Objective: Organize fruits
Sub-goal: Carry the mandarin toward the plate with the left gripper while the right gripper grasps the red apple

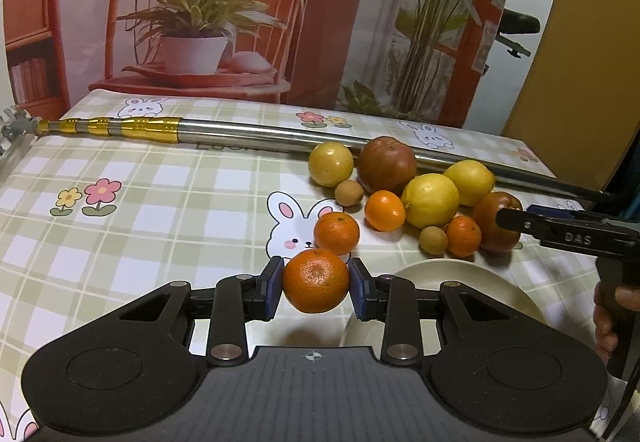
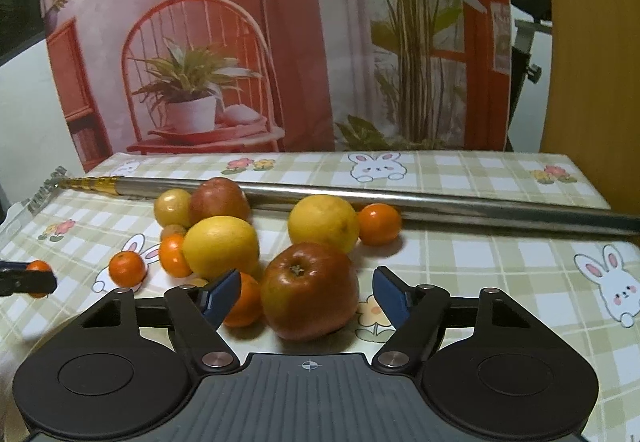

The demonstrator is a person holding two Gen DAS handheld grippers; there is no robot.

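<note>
I am pinching a mandarin (image 1: 316,281) in my left gripper (image 1: 316,288), lower centre of that view, its underside hidden by the pads. My right gripper (image 2: 306,292) is standing apart around a red apple (image 2: 310,290), neither pad touching it. The cream plate (image 1: 460,282) is half covered by my left tongs. The fruit pile (image 1: 430,198) is overlapping, right of centre.

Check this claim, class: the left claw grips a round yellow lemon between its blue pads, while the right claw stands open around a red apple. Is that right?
Not quite. The left claw grips a round orange mandarin, not a lemon; the left wrist view shows it pressed between the blue pads. The rest holds: the right claw stands open around the red apple.
</note>
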